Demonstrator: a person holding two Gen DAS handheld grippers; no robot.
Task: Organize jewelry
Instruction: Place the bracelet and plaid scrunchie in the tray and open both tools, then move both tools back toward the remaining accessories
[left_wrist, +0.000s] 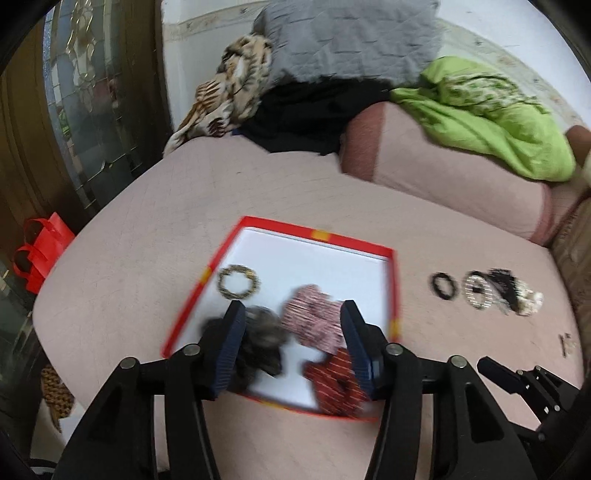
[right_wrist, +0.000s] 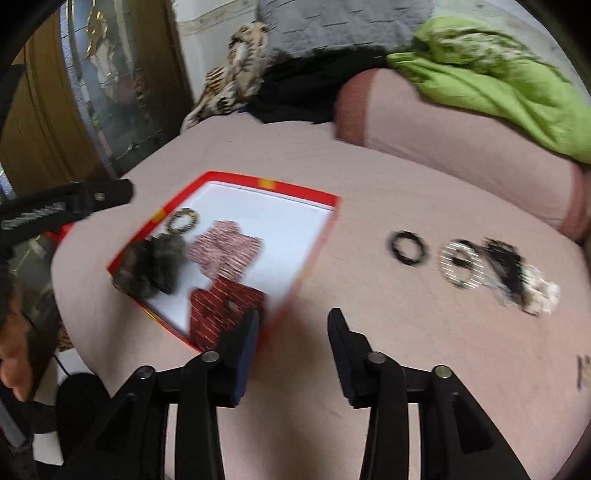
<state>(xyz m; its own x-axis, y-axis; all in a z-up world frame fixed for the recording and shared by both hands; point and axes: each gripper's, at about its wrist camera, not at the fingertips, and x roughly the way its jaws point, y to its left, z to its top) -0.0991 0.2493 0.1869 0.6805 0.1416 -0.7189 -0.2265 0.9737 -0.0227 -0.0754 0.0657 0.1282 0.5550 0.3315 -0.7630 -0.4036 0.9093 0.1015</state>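
The left gripper (left_wrist: 291, 325) fills the bottom centre of its own view with its jaws standing apart and nothing clamped between them; it hangs above the red-rimmed box (left_wrist: 317, 234), so the items in the box merely show through the gap. The right gripper (right_wrist: 291, 332) sits at the bottom centre of its view, jaws likewise parted and empty, over bare sheet just right of the box's near corner. Inside the box lie a beaded bracelet (left_wrist: 238, 286) toward its upper left, a dark fluffy scrunchie (left_wrist: 264, 339), a pink striped scrunchie (left_wrist: 314, 319) and a red striped scrunchie (left_wrist: 338, 384). The pieces not yet sorted sit at the right of both views: a black ring (right_wrist: 407, 247), then a pale beaded ring (right_wrist: 461, 266) touching a tangled cluster of black and white pieces (right_wrist: 517, 280). The likely trouble lies in that tangle: a pinch on one piece could drag its neighbours along, or a thin band could slip from the pads and fall on the soft cover. Both views are blurred, so fine detail there is hard to read. Everything rests on a pink bed sheet (left_wrist: 147, 229) with a pink pillow (left_wrist: 443, 173), a green cloth (left_wrist: 491, 114) and a grey blanket (left_wrist: 351, 37) at the top, and a red bag (left_wrist: 40, 247) at the left edge.
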